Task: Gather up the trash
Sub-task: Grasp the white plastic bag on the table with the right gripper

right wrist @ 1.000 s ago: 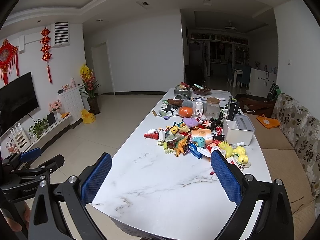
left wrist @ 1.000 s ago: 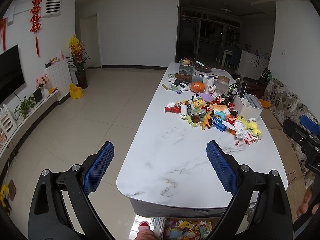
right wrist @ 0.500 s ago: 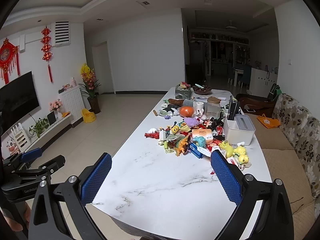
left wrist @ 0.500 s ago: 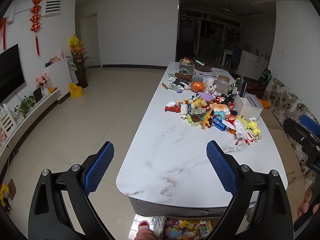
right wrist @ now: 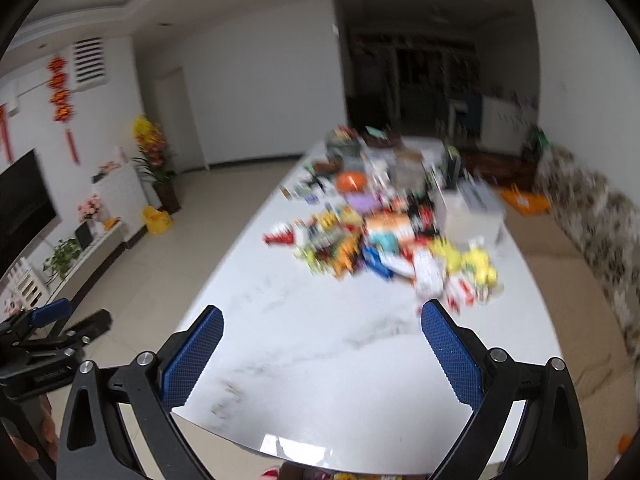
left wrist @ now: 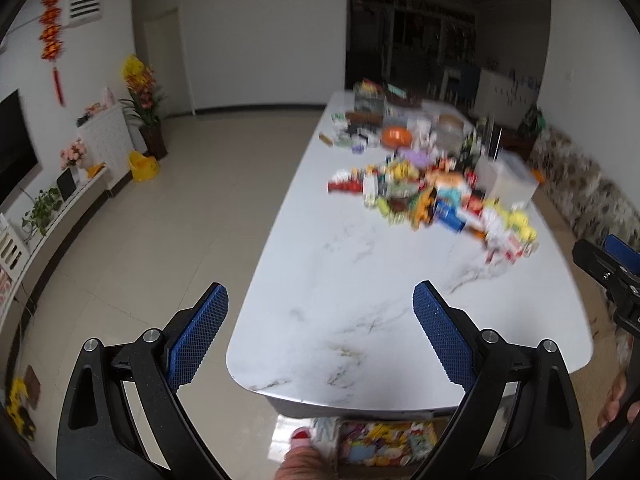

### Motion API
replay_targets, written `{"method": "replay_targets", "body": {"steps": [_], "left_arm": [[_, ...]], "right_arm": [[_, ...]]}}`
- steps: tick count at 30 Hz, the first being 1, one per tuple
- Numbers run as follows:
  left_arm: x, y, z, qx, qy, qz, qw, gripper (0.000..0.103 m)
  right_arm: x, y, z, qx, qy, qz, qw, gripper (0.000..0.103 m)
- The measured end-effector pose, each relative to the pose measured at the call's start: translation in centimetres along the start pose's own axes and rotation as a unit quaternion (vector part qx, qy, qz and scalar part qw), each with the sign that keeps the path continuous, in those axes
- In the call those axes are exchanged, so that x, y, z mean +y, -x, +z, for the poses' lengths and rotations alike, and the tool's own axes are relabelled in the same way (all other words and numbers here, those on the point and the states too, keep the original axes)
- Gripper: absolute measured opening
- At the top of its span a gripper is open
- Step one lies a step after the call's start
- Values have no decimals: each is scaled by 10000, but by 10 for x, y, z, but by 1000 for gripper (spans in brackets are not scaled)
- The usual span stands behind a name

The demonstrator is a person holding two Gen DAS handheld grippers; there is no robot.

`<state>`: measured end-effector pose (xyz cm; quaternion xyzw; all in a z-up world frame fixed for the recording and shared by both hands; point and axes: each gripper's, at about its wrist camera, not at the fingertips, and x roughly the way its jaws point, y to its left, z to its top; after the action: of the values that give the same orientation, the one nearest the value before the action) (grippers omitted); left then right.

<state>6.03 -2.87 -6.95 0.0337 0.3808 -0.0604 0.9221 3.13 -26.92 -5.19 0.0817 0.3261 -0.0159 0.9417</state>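
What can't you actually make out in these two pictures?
- Pile on the table: motion blur in both views; single items, and which are trash, unreadable.
- Dark back room: too dim and blurred in both views.
- Stuff under the table: left view, cut off by the table edge and the left gripper.
- Right gripper: open, empty; the hand holding it is hidden.

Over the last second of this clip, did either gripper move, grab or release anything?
Both views have gone blurred and the white table with its clutter pile sits closer, so both are advancing. Left gripper and right gripper remain open and empty. Nothing grabbed or released; the pile looks unmoved.
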Motion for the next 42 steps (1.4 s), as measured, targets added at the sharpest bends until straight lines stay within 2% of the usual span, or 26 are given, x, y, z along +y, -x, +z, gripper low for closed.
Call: {"method": "replay_targets", "body": {"steps": [2,4,5,8,11,13,17,19,20,21,23,26,30,33,36,39,42], "left_arm": [[-1,-29,-8,267,-140,10,9995,91],[2,-58,-18,548,-244,-156,9981,91],[15,-70,-10,683,-277,-222,9970,91],[33,-113,-18,1114,-394,-359,9923,91],[49,-146,-25,1327,-467,-553,9885,91],[59,-168,-28,1472,-549,-686,9852,91],[69,-197,-30,1654,-714,-894,9796,91],[72,-210,-30,1781,-768,-962,9763,91],[70,-215,-31,1832,-786,-1011,9747,91],[70,-219,-29,1883,-807,-1058,9730,91],[68,-225,-23,1914,-849,-1178,9707,91],[62,-236,-3,1805,-936,-1309,9703,91],[36,-265,55,1632,-834,-1716,9680,91],[4,-294,111,1406,-809,-1984,9666,91],[-41,-335,169,1121,-934,-1995,9690,91],[-82,-384,211,1070,-1153,-1761,9717,91],[-115,-422,223,1134,-1496,-1456,9714,91]], "right_arm": [[-12,-25,-13,207,-197,91,9995,98],[-25,-57,-28,388,-414,173,9982,98],[-32,-74,-32,436,-497,74,9978,98],[-56,-117,-32,583,-927,-115,9939,95],[-89,-169,-12,643,-1396,-447,9871,94],[-114,-214,9,762,-1572,-832,9811,93],[-153,-287,38,1229,-1721,-1416,9671,86],[-172,-323,43,1662,-1873,-1634,9542,76],[-178,-332,43,1784,-1923,-1653,9507,61],[-184,-339,42,1870,-2045,-1577,9478,60],[-183,-332,44,1744,-2157,-1468,9495,57],[-164,-291,46,1326,-2066,-1181,9622,57],[-132,-220,33,732,-2159,-604,9718,58],[-110,-181,14,598,-2305,-474,9701,58],[-93,-144,-15,493,-2650,-390,9622,58],[-86,-117,-40,464,-2905,-526,9543,59],[-86,-93,-58,435,-3113,-761,9462,59]]}}
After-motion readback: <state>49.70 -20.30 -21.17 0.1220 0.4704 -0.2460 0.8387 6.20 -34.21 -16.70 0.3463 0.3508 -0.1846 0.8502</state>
